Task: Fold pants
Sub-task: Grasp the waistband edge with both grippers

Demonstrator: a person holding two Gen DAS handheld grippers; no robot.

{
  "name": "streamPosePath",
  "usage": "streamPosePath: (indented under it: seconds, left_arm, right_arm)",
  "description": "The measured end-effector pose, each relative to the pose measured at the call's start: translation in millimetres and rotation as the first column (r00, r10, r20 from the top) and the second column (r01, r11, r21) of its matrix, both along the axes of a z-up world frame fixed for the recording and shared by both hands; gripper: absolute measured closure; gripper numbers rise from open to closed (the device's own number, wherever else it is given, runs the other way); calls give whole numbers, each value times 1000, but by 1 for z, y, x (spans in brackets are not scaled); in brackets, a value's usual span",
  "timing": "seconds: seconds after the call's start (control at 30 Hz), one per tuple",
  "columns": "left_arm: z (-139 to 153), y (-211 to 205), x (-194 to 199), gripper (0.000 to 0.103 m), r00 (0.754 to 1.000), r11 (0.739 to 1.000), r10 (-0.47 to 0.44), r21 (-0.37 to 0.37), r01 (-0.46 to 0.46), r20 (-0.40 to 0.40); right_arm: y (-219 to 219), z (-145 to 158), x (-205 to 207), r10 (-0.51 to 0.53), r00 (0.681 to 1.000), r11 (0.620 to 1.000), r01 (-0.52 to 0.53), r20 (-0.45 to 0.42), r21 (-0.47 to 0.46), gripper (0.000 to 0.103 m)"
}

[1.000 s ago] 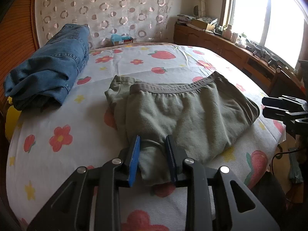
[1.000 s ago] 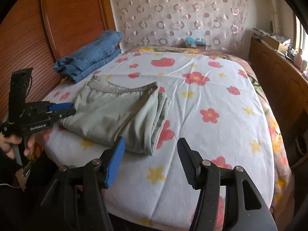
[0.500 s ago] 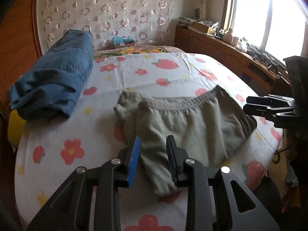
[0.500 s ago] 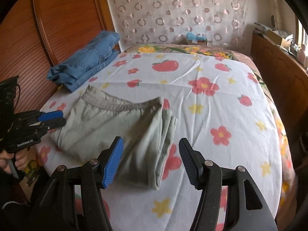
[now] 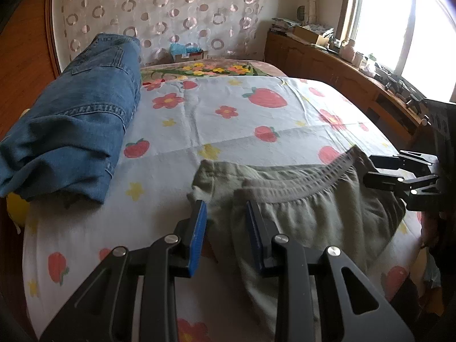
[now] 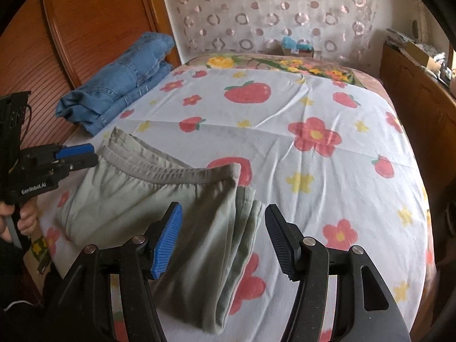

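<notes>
Folded green pants [image 6: 159, 199] lie on a bed [image 6: 313, 176] (floral sheet). Left gripper [image 5: 226, 213] and right gripper [image 6: 223, 225] hover spread, pinching nothing.

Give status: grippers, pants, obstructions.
Left gripper and right gripper both open, holding nothing. Green pants folded on the bed, between both grippers' fingers. Folded jeans lie apart, not obstructing.
</notes>
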State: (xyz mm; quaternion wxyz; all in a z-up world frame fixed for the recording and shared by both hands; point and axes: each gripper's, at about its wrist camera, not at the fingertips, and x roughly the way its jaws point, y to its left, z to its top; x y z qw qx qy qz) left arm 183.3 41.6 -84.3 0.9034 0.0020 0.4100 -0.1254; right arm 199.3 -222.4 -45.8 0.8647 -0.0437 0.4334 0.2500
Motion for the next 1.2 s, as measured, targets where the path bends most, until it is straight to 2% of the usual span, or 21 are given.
streamPosePath:
  seconds: [0.17,0.33,0.4,0.43,0.67,0.8,1.1,1.2]
  left_arm:
    - [-8,2,11,74,1000,1000,-9,4,9,-30]
    - [-17,3,16,62,999,1000,-9,17,10,-50]
    - [-19,7,17,51,998,1000,11,11,-10,-56]
    - [-19,8,17,49,998,1000,19,11,-18,-56]
    - [-20,10,19,48,998,1000,9,13,-8,-63]
    - [-17,15,23,48,996,1000,1,-19,-3,-87]
    - [0,13,17,48,999,997,-16,-81,12,-45]
    - [-4,5,19,48,998,997,-31,-72,27,-54]
  right_arm:
    - [3,-8,8,5,1000,1000,-6,-19,-13,41]
    - [4,-14,9,10,1000,1000,-10,-8,-16,40]
    - [4,-15,7,10,1000,1000,-10,5,-19,40]
    - [4,-15,6,10,1000,1000,-10,11,-22,40]
    - [2,-17,6,8,1000,1000,-8,15,-6,40]
    - [2,-16,6,7,1000,1000,-7,14,-1,40]
    - [2,-16,6,4,1000,1000,-4,16,2,40]
    - [3,-16,5,3,1000,1000,-3,15,7,40]
